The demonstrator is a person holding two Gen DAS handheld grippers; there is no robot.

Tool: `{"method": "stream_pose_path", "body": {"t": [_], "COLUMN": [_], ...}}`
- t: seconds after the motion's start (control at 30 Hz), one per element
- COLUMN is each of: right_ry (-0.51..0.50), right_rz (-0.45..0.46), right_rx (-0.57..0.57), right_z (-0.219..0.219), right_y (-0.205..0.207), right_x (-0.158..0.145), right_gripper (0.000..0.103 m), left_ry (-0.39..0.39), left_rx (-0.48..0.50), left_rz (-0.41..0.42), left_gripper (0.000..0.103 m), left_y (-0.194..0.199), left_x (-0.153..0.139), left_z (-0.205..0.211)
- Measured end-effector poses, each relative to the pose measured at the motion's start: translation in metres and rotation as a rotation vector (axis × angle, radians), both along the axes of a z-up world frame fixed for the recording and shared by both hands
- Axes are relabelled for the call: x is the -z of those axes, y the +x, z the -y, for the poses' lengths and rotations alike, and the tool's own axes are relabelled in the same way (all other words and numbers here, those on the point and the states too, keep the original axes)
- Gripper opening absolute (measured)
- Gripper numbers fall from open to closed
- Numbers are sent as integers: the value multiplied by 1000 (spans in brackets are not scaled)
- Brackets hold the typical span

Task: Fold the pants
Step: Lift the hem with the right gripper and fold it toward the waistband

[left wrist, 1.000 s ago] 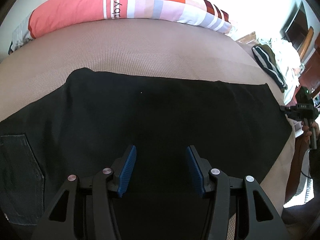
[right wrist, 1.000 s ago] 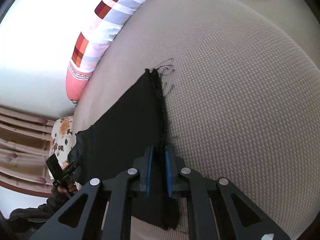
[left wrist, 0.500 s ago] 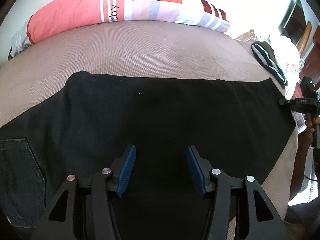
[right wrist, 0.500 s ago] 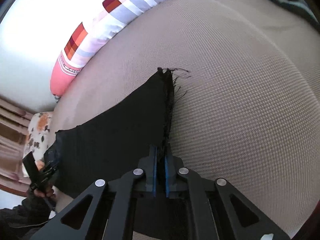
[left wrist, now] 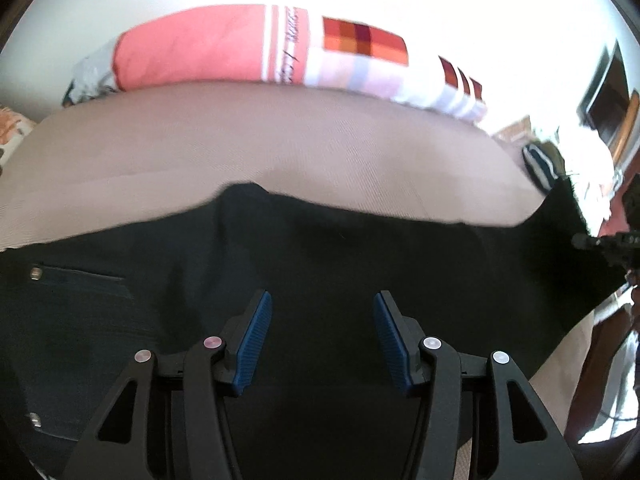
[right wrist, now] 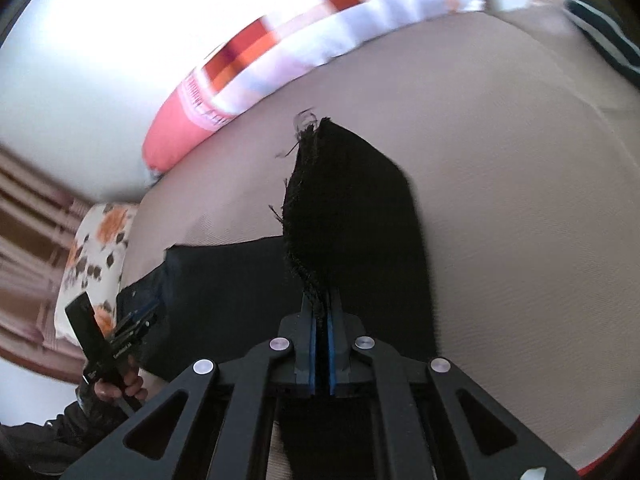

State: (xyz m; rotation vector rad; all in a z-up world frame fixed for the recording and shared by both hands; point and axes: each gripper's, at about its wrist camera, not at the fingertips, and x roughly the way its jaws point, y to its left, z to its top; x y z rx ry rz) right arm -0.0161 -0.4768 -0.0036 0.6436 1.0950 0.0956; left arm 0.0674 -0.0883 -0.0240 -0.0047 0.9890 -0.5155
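left tool spread wide, right tool clamped

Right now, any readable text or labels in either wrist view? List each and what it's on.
Pillow: lettering on the white stripe band, too blurred to read.
Left gripper body, seen from the right wrist: small white print, too small to read.
Black pants: no text visible.
Nothing else carries lettering.
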Motion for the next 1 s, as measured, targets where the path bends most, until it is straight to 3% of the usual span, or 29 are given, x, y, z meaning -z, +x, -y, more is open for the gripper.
{"method": "stream_pose_path", "body": {"t": [0.17,0.47,0.63,0.77,1.0], "right_ry": [35,90,128,71,119], "right_rz": [0,-32,-62,-63,-65], "right_rx": [-125,-296,-335,-398,-410], "right_z": [-67,-190,-234,-268,-283], "right_y": [44,101,111,115,117], "right_x": [2,44,67,71,68], "right_gripper": [5,5,5,6,15], "left_ry": [2,-53,-85,-119,-187], "left_rx": [-46,-85,-80,-48,46], "left_rz": [21,-22,-56,-88,-191], "left_gripper": [54,54,54,54,54], "left_y": [8,18,16,14,4], "left_x": [-18,-34,-30,-23,-6], "left_z": [-37,-82,-94,-94,-79]}}
